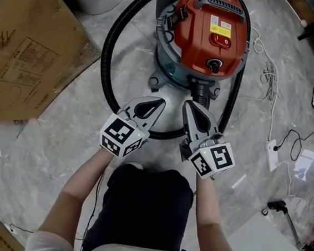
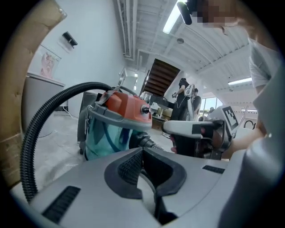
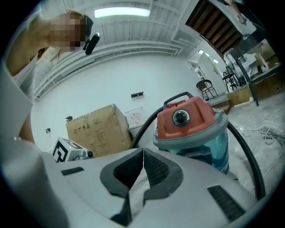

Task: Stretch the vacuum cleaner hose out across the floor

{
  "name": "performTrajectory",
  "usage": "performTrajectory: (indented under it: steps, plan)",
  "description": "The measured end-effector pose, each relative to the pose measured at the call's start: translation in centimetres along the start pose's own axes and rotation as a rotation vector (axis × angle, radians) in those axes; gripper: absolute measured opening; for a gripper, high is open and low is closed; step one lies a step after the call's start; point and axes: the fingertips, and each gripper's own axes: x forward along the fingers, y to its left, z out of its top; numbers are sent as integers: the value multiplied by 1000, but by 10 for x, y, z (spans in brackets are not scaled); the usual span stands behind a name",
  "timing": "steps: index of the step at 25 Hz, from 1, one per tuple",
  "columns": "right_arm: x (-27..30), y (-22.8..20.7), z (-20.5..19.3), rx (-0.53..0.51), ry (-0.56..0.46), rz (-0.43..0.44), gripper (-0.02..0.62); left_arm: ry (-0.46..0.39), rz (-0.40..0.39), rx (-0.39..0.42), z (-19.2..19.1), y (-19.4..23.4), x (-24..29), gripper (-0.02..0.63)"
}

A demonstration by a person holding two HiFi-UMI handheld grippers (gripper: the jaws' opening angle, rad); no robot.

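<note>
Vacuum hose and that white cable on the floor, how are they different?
The hose is black and thick; the white cable is much thinner. The hose curves in one big loop round the vacuum cleaner; the white cable lies bunched in small squiggles to its right in the head view, then trails to a small white box. Both are long and bendy.

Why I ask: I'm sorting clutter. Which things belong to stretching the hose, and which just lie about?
Job: vacuum cleaner; black hose; left gripper; right gripper, both shut, empty.
Lying about: cardboard box; white cables.
</note>
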Motion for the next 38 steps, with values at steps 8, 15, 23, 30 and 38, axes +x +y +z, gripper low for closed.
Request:
performTrajectory:
  steps: [8,15,23,30,38]
  plan:
    - [11,0,-35,69,-90,98,15,156,-212,12,-102,-5,29,9]
    - [1,4,-67,109,-89,113,15,332,-342,97,-166,-29,43,11]
    - [-16,8,-67,141,-129,127,15,755,-360,431,-268,-38,45,293]
    - [-16,6,-65,160,-164,126,15,1004,-381,703,-329,-46,41,311]
    - [-16,5,-61,175,-192,138,15,985,-341,712,-343,-41,50,292]
